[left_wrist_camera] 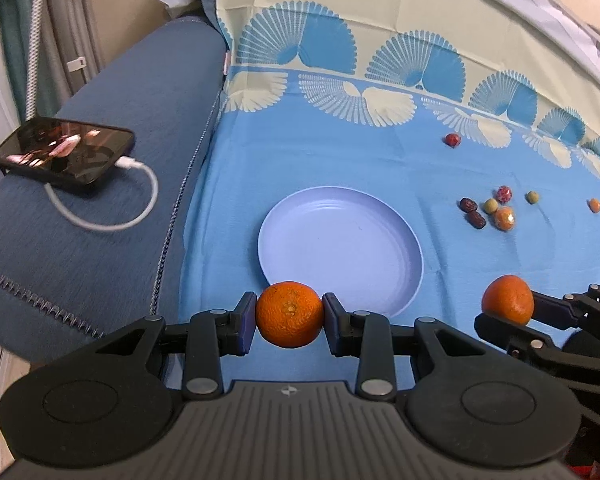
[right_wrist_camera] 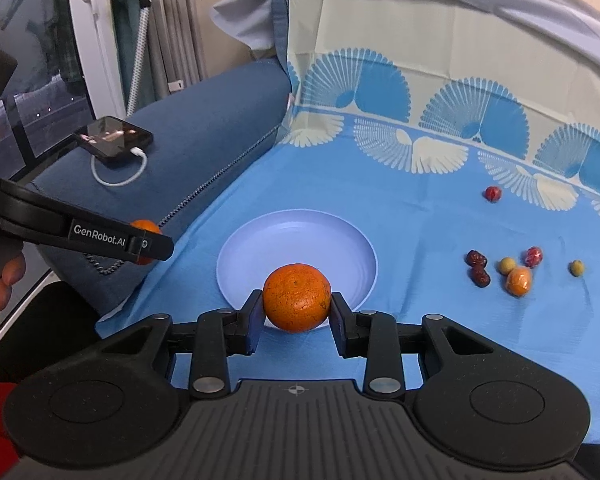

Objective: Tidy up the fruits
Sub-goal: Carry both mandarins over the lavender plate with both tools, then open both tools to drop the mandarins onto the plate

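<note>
My left gripper (left_wrist_camera: 289,314) is shut on an orange (left_wrist_camera: 289,310), held just in front of the near rim of a pale lilac plate (left_wrist_camera: 340,240). My right gripper (right_wrist_camera: 296,304) is shut on a second orange (right_wrist_camera: 297,294), at the near rim of the same plate (right_wrist_camera: 296,236). In the left wrist view the right gripper (left_wrist_camera: 512,312) with its orange (left_wrist_camera: 508,298) shows at the right. In the right wrist view the left gripper (right_wrist_camera: 148,244) shows at the left, its orange (right_wrist_camera: 145,227) half hidden. The plate holds nothing.
A cluster of small fruits lies right of the plate on the blue cloth: two dark dates (right_wrist_camera: 478,268), a wrapped orange piece (right_wrist_camera: 519,280), green and red ones. A lone red fruit (right_wrist_camera: 493,193) lies farther back. A phone (left_wrist_camera: 66,150) on a white cable rests on the sofa arm.
</note>
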`<state>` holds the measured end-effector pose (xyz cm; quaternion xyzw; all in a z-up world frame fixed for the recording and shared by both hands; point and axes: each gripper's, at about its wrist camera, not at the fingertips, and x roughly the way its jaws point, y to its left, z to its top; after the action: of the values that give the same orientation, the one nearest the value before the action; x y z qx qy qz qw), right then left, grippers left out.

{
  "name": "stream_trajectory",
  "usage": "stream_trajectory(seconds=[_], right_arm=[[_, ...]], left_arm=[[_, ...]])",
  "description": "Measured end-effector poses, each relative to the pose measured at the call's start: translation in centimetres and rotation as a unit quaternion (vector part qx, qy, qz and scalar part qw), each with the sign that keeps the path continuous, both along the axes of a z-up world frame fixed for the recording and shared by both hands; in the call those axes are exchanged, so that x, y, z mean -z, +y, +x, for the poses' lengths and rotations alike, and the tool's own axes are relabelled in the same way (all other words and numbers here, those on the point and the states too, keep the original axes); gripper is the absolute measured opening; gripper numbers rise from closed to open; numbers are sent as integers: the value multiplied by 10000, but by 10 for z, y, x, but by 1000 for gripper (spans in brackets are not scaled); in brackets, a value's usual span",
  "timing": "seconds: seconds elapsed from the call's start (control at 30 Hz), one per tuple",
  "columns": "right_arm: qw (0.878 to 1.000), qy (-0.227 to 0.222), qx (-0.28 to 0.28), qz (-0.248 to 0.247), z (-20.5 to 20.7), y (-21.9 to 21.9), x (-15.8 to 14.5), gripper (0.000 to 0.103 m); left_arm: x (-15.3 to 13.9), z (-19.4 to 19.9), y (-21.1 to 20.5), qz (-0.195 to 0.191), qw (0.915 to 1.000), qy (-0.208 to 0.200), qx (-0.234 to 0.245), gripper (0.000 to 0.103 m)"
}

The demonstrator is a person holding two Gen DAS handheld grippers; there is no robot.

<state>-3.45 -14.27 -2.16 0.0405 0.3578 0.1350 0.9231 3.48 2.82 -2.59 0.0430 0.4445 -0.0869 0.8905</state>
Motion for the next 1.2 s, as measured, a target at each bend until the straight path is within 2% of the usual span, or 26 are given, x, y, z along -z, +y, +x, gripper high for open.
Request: stream_trajectory(seconds=[0.13,0.47,0.73,0.77,0.8,0.83,0.87,0.93,1.07,1.2], right_arm=[[9999,167,-2,-40,25,0,17,36],[9977,648,-46,-202,84,17,68,36],[9953,917,-77,-294,110,20,97,38],[9955,901,-45,-306,113,20,98,40],[9957,877,-6,-309,115,19,97,45],[9961,827,36,-306,117,18,95,65],[9968,747,74,-290,117,17,92,82],[9979,557,157,-299,116,16,83,90],[9979,600,27,-260,102,12,64,98],[9972,700,-82,-238,66,13,52,99]], left_arm=[[16,28,-10,90,9995,308,47,38],[64,90,-31,361,9971,664,123,39],[91,123,-41,565,9959,696,138,40],[91,125,-42,569,9961,656,139,49],[90,127,-42,552,9965,617,145,62],[88,128,-43,541,9968,582,132,94],[84,128,-42,515,9974,504,90,102],[73,124,-39,373,9989,268,105,103],[56,107,-29,273,9993,199,131,103],[50,73,-17,264,9990,356,45,103]])
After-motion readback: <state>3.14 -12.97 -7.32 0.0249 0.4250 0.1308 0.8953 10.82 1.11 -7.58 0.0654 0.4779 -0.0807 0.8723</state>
